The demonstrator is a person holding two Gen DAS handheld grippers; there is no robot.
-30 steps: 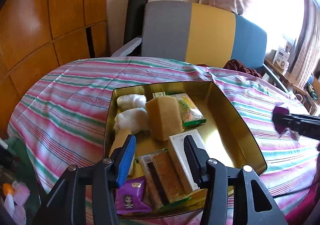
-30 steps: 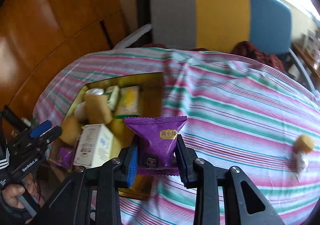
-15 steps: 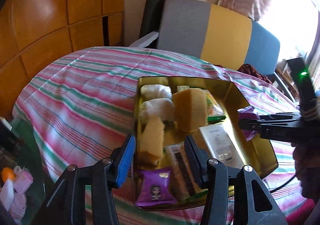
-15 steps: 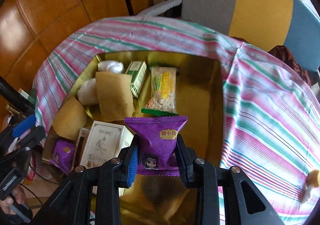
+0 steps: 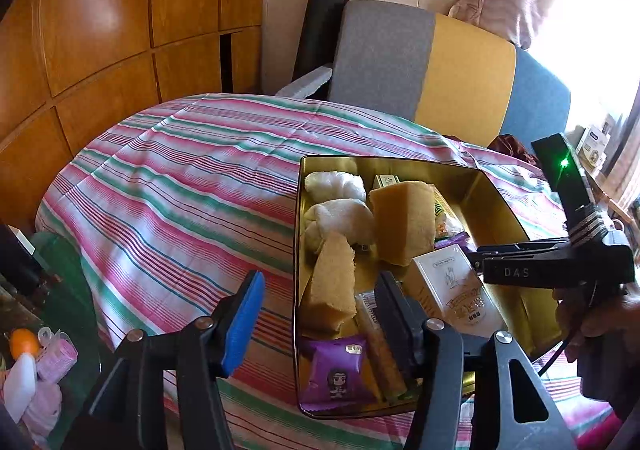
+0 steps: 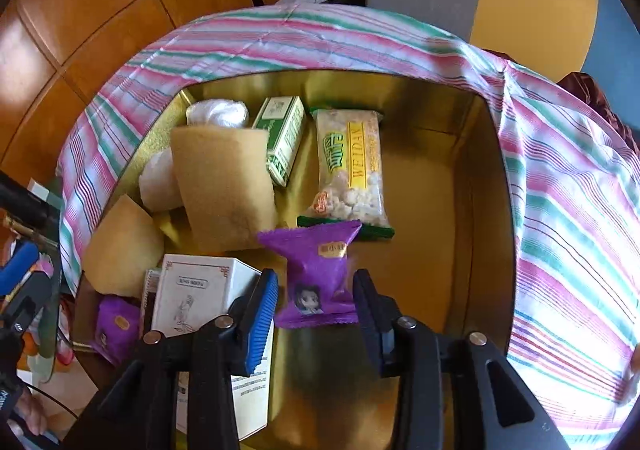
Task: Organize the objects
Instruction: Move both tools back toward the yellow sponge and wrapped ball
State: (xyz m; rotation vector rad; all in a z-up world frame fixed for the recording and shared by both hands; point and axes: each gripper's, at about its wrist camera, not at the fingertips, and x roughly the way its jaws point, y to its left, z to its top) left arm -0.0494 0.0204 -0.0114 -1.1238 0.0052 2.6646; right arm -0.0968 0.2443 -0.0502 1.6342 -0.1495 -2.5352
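Right gripper: the right gripper [image 6: 316, 304] hangs over the near middle of the gold metal tray [image 6: 460, 186], its jaws spread; a purple snack packet with a cartoon face [image 6: 316, 274] sits between them with a gap on each side (whether it rests on the tray floor or is in the air I cannot tell).
Left gripper: the left gripper [image 5: 320, 314] hovers at the tray's near left edge, jaws spread wide and holding nothing; the blue-padded finger is over the cloth, the dark one over the tray.
Tray, near side: a white printed carton box [image 6: 200, 290] lies just left of the purple packet; a second purple snack packet [image 5: 340, 374] lies in the near left corner, with a long wrapped biscuit bar [image 5: 380, 346] just beside it.
Tray, left side: two tan sponge cake slices [image 6: 224, 186] stand propped up, next to two white wrapped buns [image 5: 336, 186] by the far left corner.
Tray, far side: a small green and white box [image 6: 284, 138] and a clear bag of puffed snacks with a yellow label [image 6: 350, 166] lie side by side.
Table: the tray sits on a round table under a pink, green and white striped cloth [image 5: 180, 178].
Beyond: a grey, yellow and blue chair back [image 5: 432, 70] stands past the table's far edge.
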